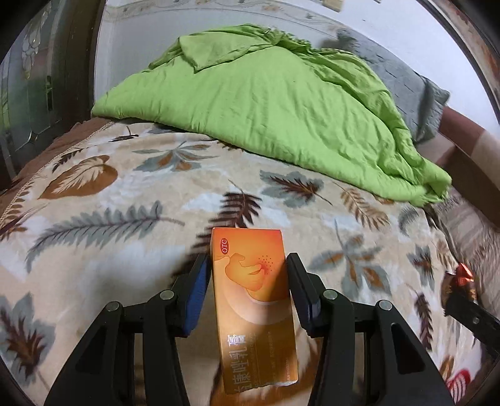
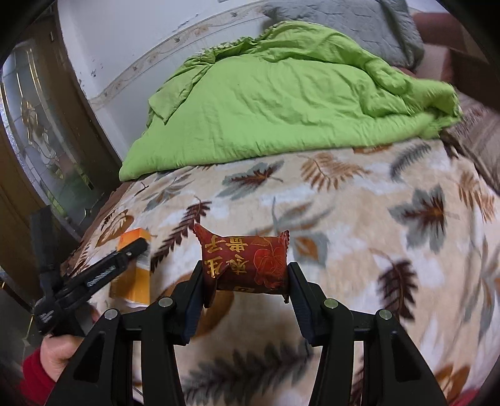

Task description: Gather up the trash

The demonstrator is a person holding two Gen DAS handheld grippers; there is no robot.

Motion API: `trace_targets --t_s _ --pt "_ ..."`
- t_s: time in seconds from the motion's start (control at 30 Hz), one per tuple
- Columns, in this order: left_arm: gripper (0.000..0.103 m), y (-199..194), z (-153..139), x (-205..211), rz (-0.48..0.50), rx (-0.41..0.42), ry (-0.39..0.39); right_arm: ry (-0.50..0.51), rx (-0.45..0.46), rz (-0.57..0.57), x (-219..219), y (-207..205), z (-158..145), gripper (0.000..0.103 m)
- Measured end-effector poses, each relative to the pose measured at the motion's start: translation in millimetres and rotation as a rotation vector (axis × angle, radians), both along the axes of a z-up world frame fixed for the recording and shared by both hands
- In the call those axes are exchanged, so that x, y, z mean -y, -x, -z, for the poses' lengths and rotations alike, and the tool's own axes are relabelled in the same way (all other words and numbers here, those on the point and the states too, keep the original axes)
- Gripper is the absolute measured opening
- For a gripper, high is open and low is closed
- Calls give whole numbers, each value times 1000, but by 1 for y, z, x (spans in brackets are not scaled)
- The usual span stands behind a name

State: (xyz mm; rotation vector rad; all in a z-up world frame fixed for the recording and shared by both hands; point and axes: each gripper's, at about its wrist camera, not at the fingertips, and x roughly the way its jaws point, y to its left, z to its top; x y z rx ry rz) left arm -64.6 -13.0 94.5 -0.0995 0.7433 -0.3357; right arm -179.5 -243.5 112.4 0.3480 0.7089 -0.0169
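The left gripper (image 1: 247,282) pinches a tall orange cardboard medicine box (image 1: 253,299) upright between its blue-padded fingers (image 1: 197,292), above the leaf-patterned fleece blanket (image 1: 125,218). The right gripper (image 2: 245,278) clamps a crinkled red foil wrapper with gold lettering (image 2: 245,265) crosswise between both fingers.

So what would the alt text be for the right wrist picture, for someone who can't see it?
The right gripper clamps a red snack wrapper with gold lettering above a leaf-patterned blanket on a bed. At left, the left gripper holds an orange medicine box. A crumpled green quilt lies at the far end, before a grey pillow.
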Motion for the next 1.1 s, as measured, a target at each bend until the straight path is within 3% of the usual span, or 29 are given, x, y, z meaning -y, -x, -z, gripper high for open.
trace_targets --t_s 0.17,0.4,0.77,1.1 --pt "48 50 -5 -5 23 53 -74 -13 -6 -5 -2 24 14 55" --pt "49 88 -10 0 14 141 -148 -50 8 5 0 41 22 55" --pt "49 91 0 1 17 143 -177 11 21 4 -10 45 21 55" --pt "49 85 4 -3 16 126 -157 4 1 11 -10 41 24 55"
